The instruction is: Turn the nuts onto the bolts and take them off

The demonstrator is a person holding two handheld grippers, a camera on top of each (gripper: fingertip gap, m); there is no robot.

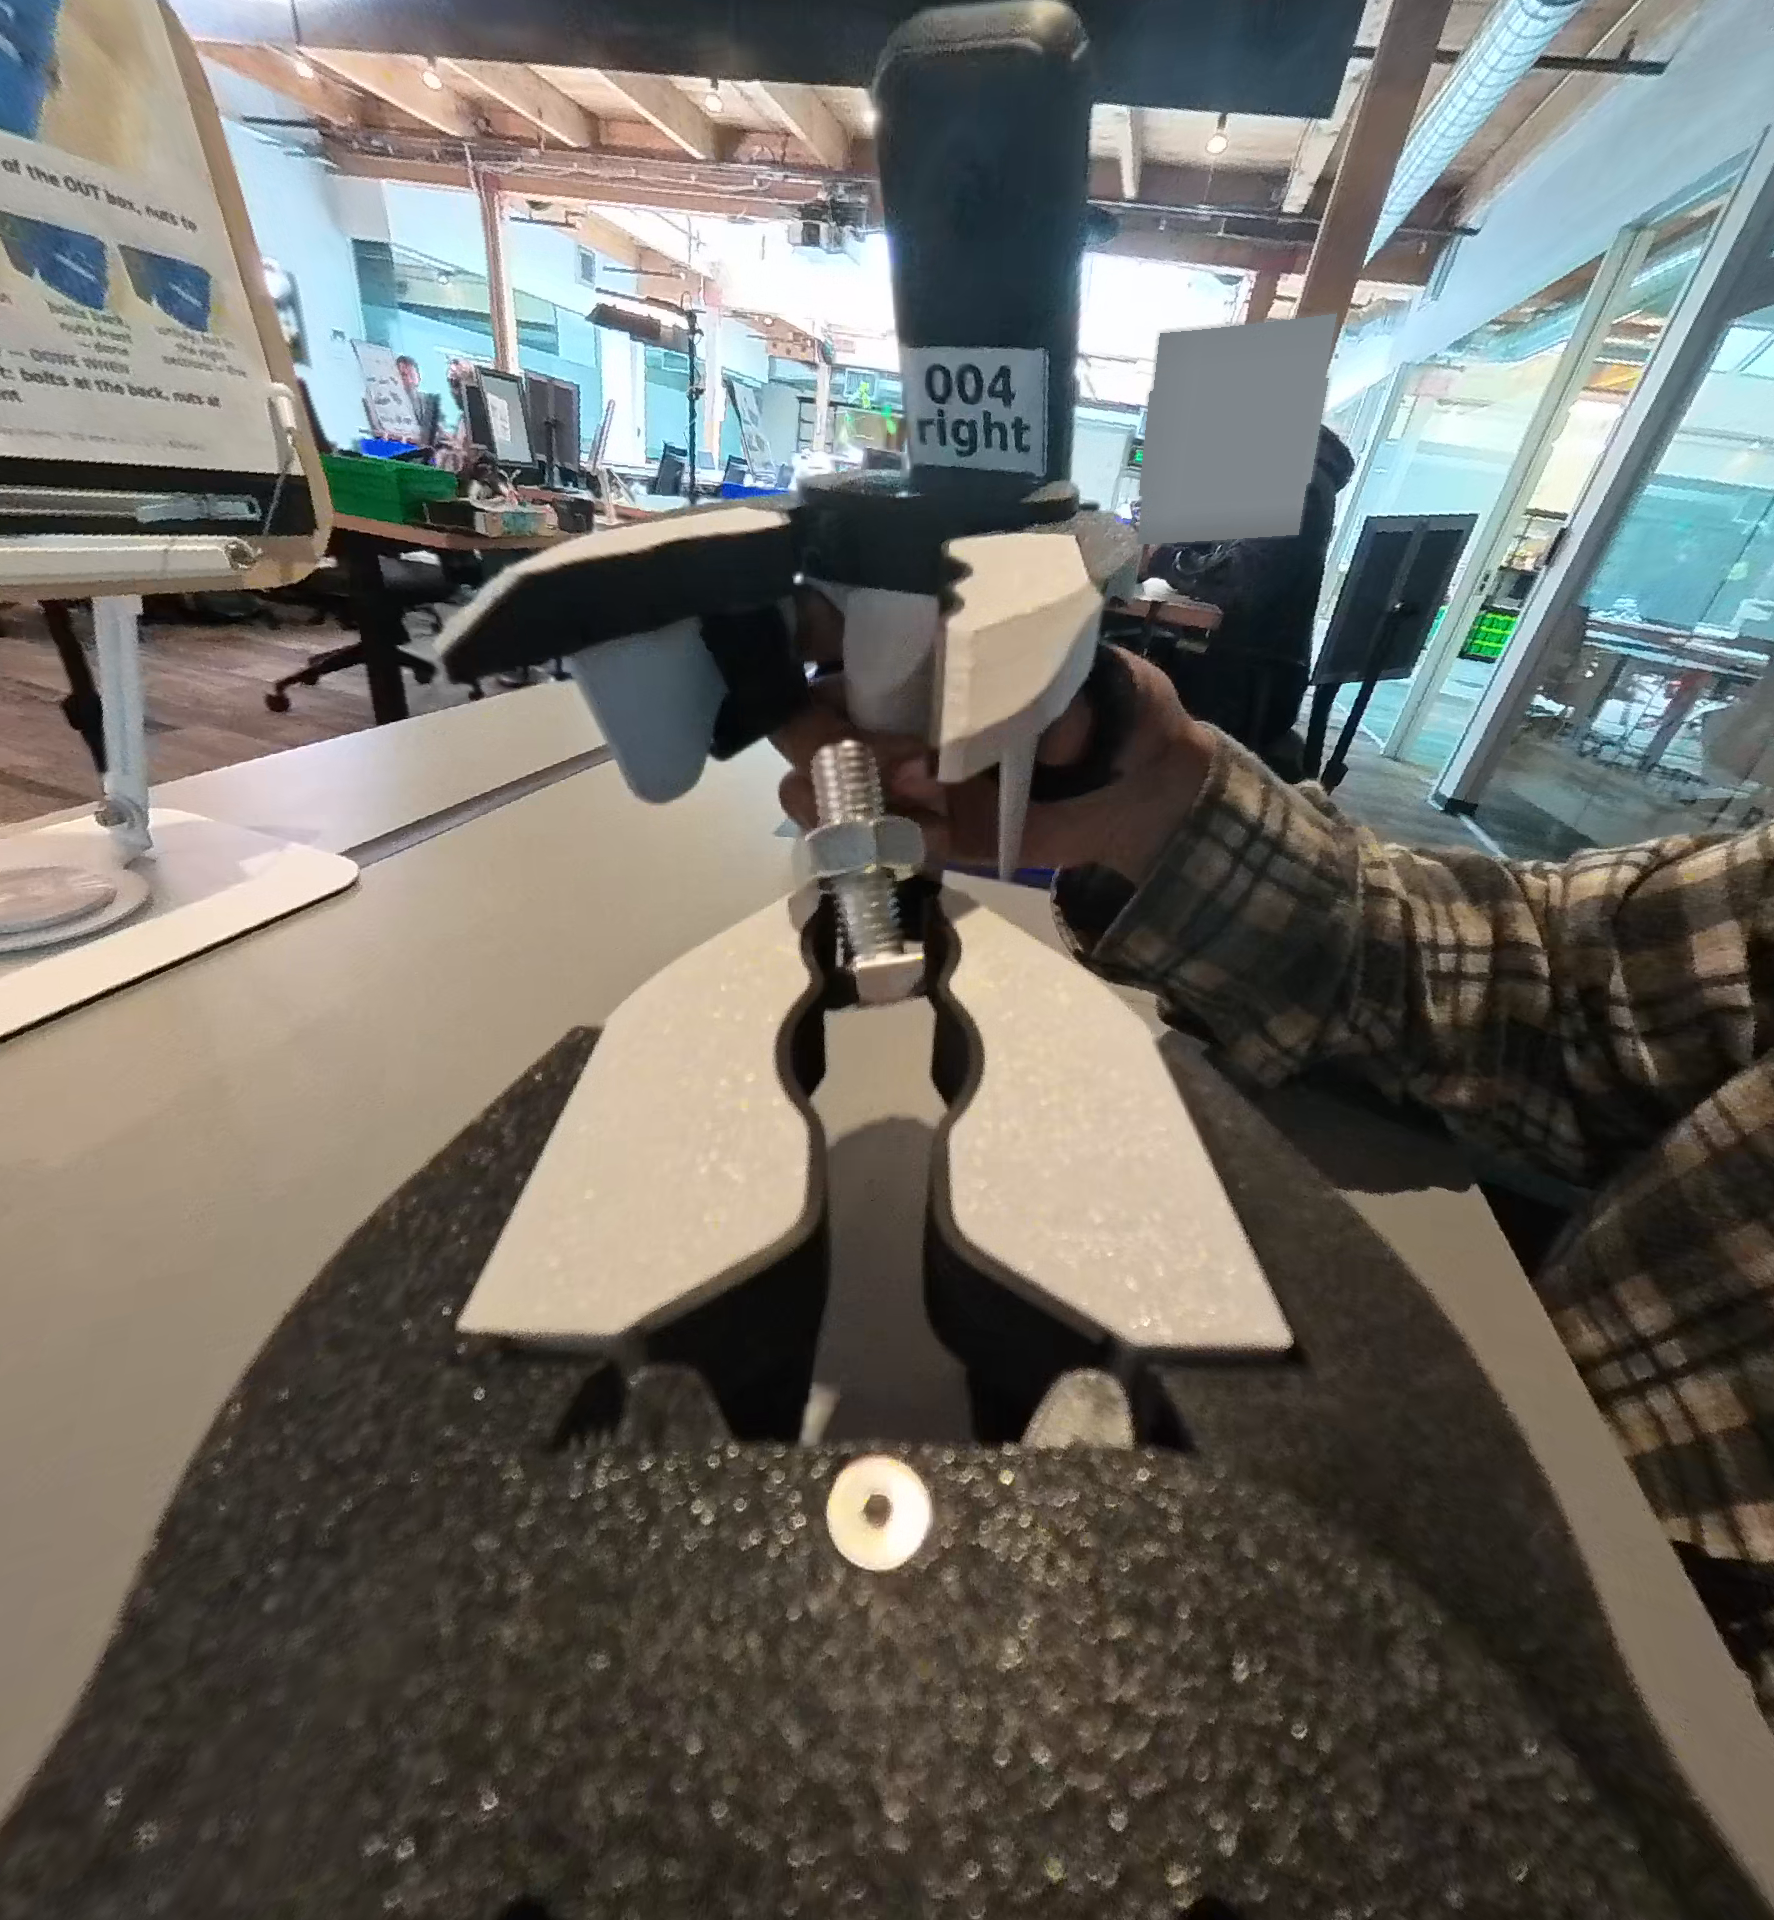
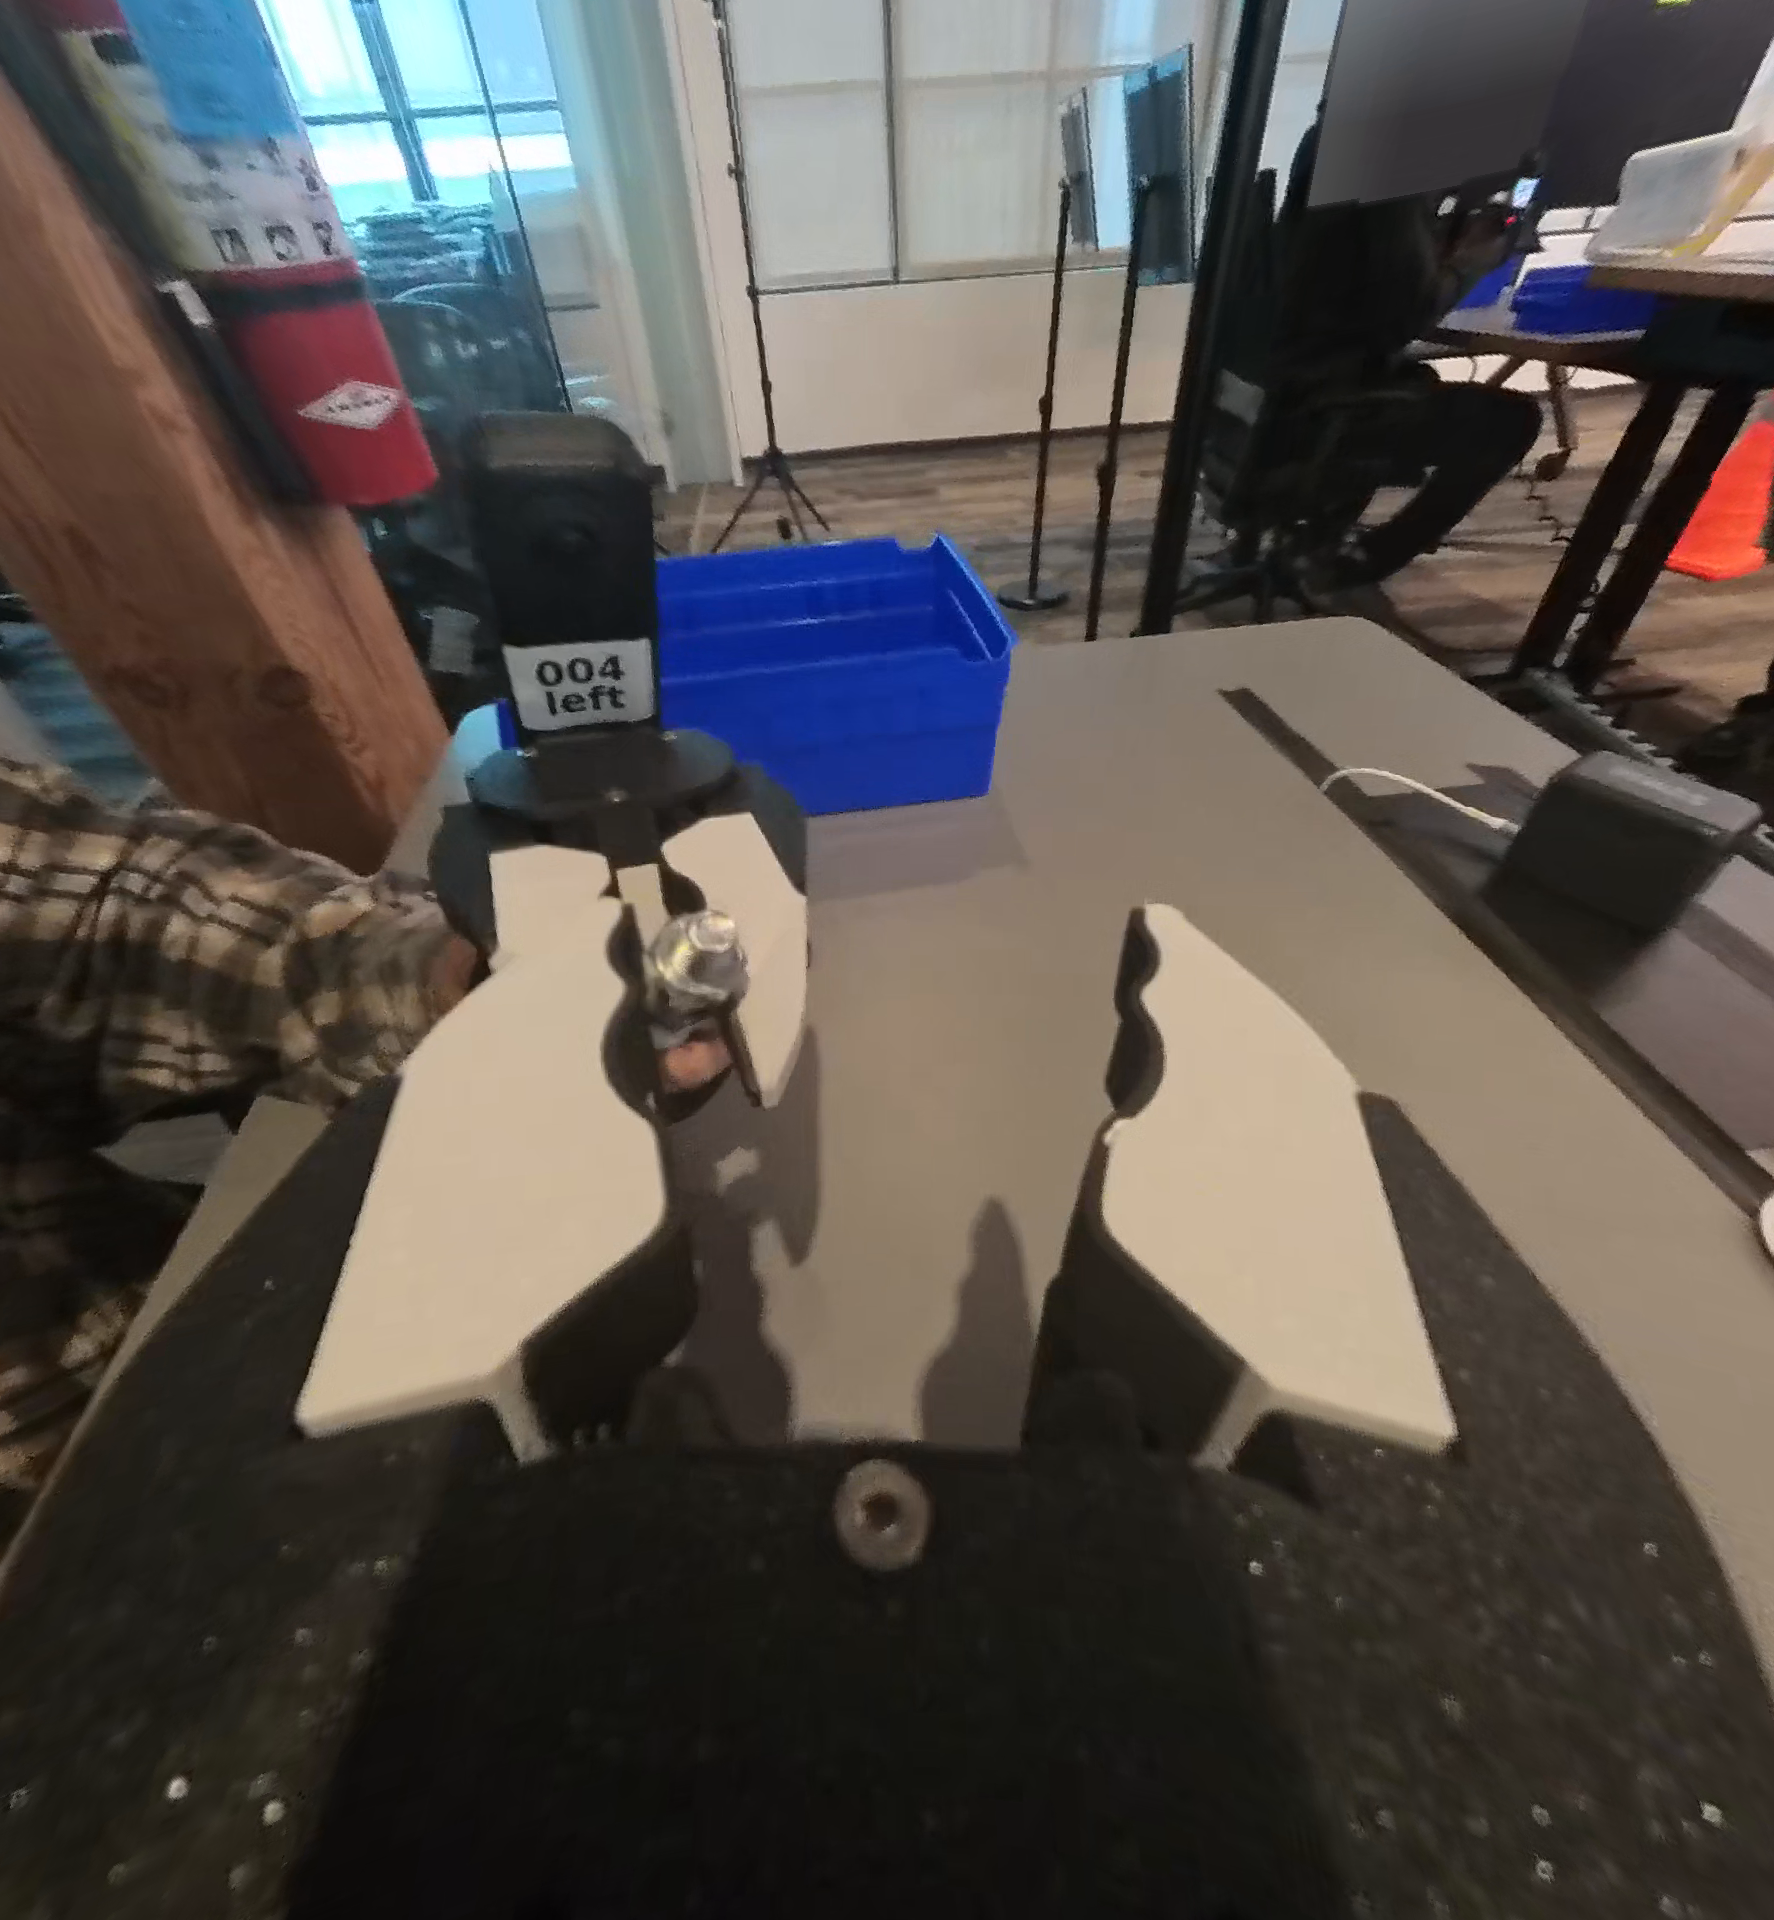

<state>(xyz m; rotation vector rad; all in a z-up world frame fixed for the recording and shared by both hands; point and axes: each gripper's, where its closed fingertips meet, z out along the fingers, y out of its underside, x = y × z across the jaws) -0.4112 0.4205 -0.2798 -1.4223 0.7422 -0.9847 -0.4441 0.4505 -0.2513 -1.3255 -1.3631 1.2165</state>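
Left claw [image 1: 867,961]: pale grey fingers on a black, speckled body. Right claw [image 2: 862,1029]: the same pale grey on black. Bolt [image 1: 862,883] and nut [image 1: 855,850]: bright silver metal. Tabletop [image 1: 291,1091]: uniform matt grey. Sleeve [image 1: 1485,987]: plaid in olive-brown, cream and black. Bin [image 2: 841,675]: saturated blue. Fire extinguisher [image 2: 332,384]: red with a white diamond mark. Post [image 2: 83,468]: warm brown wood grain. Traffic cone [image 2: 1730,499]: orange. Power adapter [image 2: 1621,842]: dark grey with a white cable. Stand base [image 1: 187,914]: white.
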